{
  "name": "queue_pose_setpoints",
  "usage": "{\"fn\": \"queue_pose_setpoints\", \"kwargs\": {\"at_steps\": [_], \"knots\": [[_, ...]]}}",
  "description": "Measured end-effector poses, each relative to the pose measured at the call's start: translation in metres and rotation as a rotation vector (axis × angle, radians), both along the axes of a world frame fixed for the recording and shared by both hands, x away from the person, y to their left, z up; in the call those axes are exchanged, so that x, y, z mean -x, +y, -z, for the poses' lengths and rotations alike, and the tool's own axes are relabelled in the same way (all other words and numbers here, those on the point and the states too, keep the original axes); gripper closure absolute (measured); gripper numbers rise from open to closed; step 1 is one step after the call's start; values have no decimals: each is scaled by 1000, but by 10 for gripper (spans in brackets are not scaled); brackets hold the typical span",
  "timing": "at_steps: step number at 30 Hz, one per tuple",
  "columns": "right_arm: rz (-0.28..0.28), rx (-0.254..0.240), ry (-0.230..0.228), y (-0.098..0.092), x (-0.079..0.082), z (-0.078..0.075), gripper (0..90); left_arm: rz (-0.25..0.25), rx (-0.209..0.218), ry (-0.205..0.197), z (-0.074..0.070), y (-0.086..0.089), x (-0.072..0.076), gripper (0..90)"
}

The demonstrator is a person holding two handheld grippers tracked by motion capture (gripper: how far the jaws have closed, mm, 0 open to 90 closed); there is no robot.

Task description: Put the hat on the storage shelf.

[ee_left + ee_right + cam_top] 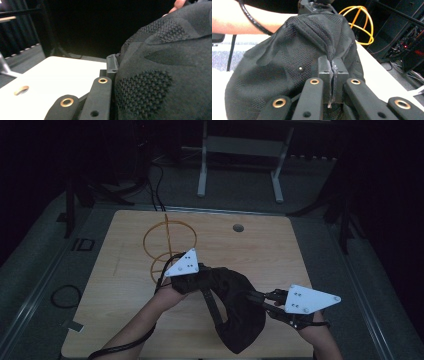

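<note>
High view: a black mesh fabric bag [235, 305] with a strap hangs slumped between the two grippers over the near middle of the wooden table [125, 285], its lower end drooping toward the near edge. The right gripper [261, 300] grips its right side; in the right gripper view the two jaws stand pressed together on a fold of the black mesh [294, 62], the cloth pinched thinly between them. The left gripper [197, 275] sits at the bag's upper left corner, under its grey three-cornered plate. In the left gripper view the fabric [165, 75] bulges against one jaw and covers the other, so I cannot tell whether those jaws are spread or closed. Behind the left gripper, an orange wire frame of crossed hoops [167, 247] stands on the table. A round hole [238, 227] shows near the table's far edge.
</note>
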State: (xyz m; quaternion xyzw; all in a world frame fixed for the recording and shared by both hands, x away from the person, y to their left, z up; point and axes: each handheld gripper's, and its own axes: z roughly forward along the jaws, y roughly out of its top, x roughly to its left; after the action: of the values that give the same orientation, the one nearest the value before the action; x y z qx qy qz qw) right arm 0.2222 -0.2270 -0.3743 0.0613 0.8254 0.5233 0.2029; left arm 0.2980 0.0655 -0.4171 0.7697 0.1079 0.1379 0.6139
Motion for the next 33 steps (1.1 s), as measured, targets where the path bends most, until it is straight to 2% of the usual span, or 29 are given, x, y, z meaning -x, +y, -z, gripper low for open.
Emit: {"fn": "queue_pose_setpoints", "kwargs": {"at_steps": [6, 8, 9, 11, 13, 17, 20, 23, 25, 27, 31, 33], "knots": [[39, -31, -9, -5, -2, -9, 882, -24, -12, -25, -10, 0, 5, 883], [49, -43, -11, -7, -2, -13, 882, -25, -17, -34, -14, 0, 9, 795], [48, -54, -8, -8, -3, -15, 882, -36, -30, -55, -16, -1, 12, 766], [62, -66, -14, -10, -4, -18, 882, -44, -45, -73, -19, -1, 16, 660], [61, -86, -14, -12, -6, -21, 882, -59, -47, -62, -21, 0, 17, 545], [83, -110, -27, -16, -7, -26, 882, -112, -43, -50, -23, 7, 17, 414], [105, -124, -29, -21, -10, -30, 882, -140, -26, -28, -24, 14, 15, 349], [125, -137, -37, -24, -12, -33, 882, -177, -12, -35, -25, 19, 18, 307], [133, -149, -40, -26, -15, -35, 882, -190, -2, -16, -25, 23, 18, 268], [155, -154, -48, -27, -17, -38, 882, -214, -2, -14, -23, 27, 20, 187], [181, -167, -57, -29, -23, -42, 882, -261, -17, -14, -17, 37, 26, 143], [206, -176, -59, -30, -26, -44, 882, -283, -10, -13, -14, 44, 29, 124]]}}
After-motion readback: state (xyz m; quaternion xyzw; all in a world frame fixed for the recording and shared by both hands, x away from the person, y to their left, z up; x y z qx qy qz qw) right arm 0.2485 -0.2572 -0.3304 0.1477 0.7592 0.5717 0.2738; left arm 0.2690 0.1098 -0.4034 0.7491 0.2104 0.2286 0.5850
